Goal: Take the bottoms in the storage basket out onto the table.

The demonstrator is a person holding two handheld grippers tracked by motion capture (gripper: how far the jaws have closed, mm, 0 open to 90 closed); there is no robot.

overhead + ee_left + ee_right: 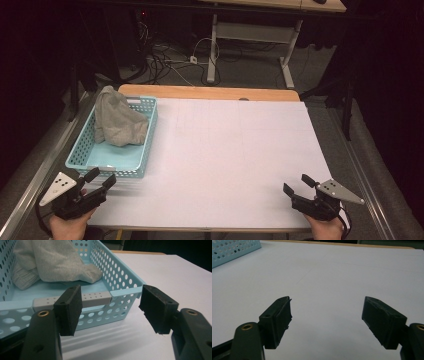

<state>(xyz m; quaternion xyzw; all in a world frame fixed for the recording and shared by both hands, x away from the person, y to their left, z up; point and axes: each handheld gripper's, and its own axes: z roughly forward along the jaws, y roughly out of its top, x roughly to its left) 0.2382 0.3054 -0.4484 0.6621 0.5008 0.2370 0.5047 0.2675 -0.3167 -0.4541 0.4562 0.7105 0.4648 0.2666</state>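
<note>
A light blue perforated basket [145, 145] sits at the left of the white-covered table, and a crumpled grey cloth [117, 120] lies in its far half. My left gripper [100, 178] is held open at the table's near left corner, just short of the basket's near right corner [130, 290], with nothing between its jaws. The grey cloth [52, 261] lies piled beyond the basket's near wall [97, 315]. My right gripper [298, 184] is open at the near right over bare white sheet [329, 285], also holding nothing.
The white sheet [235, 150] covers most of the wooden table [210, 93]. A corner of the basket [229, 251] appears at the upper left of the right gripper view. Behind the table stand a desk frame [250, 45] and floor cables [165, 60]. Dark floor flanks both sides.
</note>
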